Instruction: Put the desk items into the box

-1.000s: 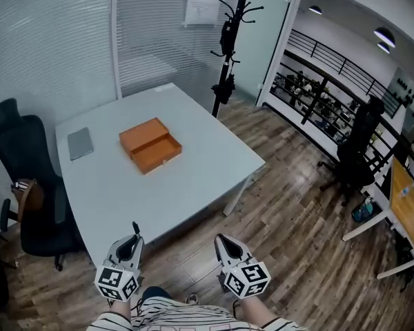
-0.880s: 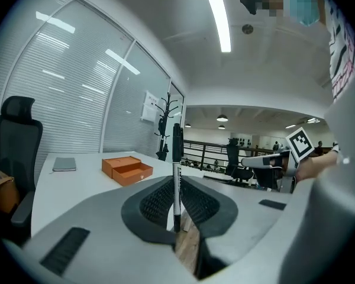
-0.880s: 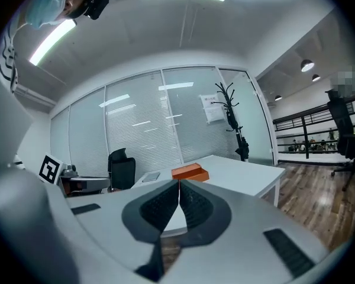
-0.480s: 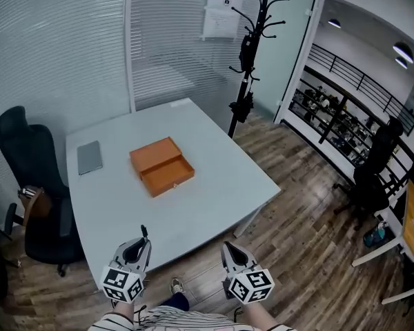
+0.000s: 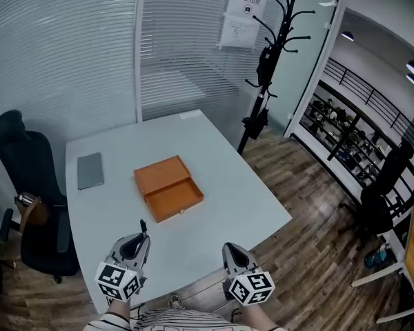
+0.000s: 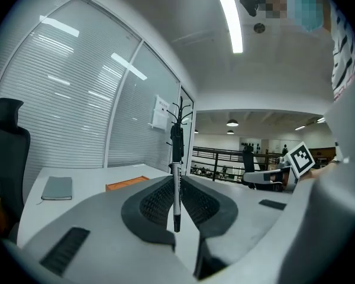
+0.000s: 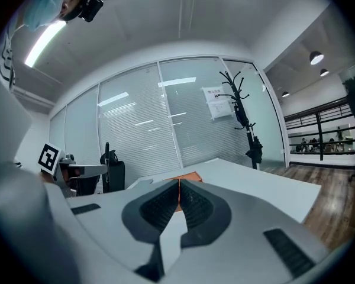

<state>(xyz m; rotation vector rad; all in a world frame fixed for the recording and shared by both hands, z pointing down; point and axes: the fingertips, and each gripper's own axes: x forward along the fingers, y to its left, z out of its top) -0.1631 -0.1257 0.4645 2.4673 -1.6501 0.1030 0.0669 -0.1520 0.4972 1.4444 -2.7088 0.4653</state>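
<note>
An open orange box [image 5: 168, 188] lies in the middle of the pale table [image 5: 234, 198], its lid flat behind the tray. A grey notebook [image 5: 90, 170] rests near the table's far left corner. My left gripper [image 5: 139, 236] hovers over the near edge, shut on a black pen [image 6: 176, 182] that stands upright between the jaws; the pen's tip pokes up in the head view. My right gripper [image 5: 229, 252] is beside it at the near edge, shut with nothing in it. The box [image 7: 186, 177] shows just past its jaws.
A black office chair [image 5: 27, 192] stands at the table's left side. A black coat stand [image 5: 265, 67] rises beyond the far right corner, by glass walls with blinds. Wooden floor [image 5: 317, 219] spreads to the right, with another chair [image 5: 383, 198] there.
The view has come closer to the table; both grippers now sit over its near edge instead of over the floor. Left gripper still holds the pen.
</note>
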